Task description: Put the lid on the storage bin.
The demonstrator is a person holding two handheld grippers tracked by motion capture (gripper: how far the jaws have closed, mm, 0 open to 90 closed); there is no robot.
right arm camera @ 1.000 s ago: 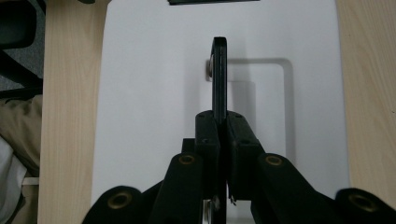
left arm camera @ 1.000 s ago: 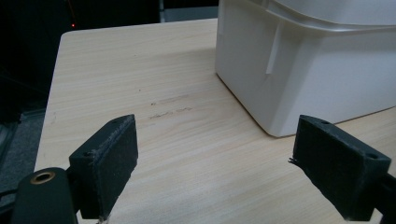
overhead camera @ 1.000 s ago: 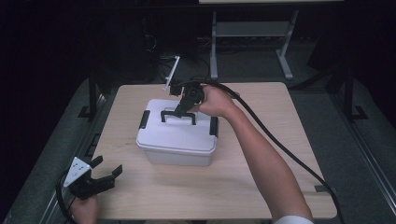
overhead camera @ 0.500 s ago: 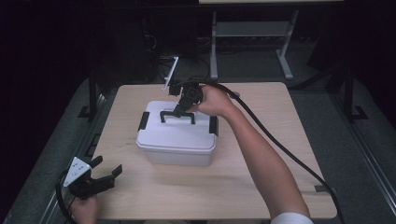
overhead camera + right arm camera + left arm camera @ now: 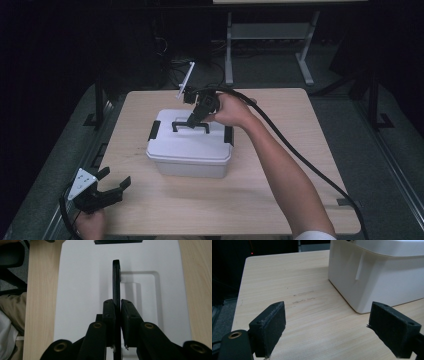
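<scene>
The storage box point(image 5: 190, 150) sits at the centre of the table point(image 5: 280, 200), with its carry handle point(image 5: 190, 125) on top of the lid. The right gripper point(image 5: 192, 120) is above the lid, clamped on the handle. The left gripper point(image 5: 112, 184) is at the table's near left corner, well apart from the box.

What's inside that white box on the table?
That cannot be seen: the white box has its lid on and its walls are opaque. On top, the right gripper is shut on the black handle.
</scene>
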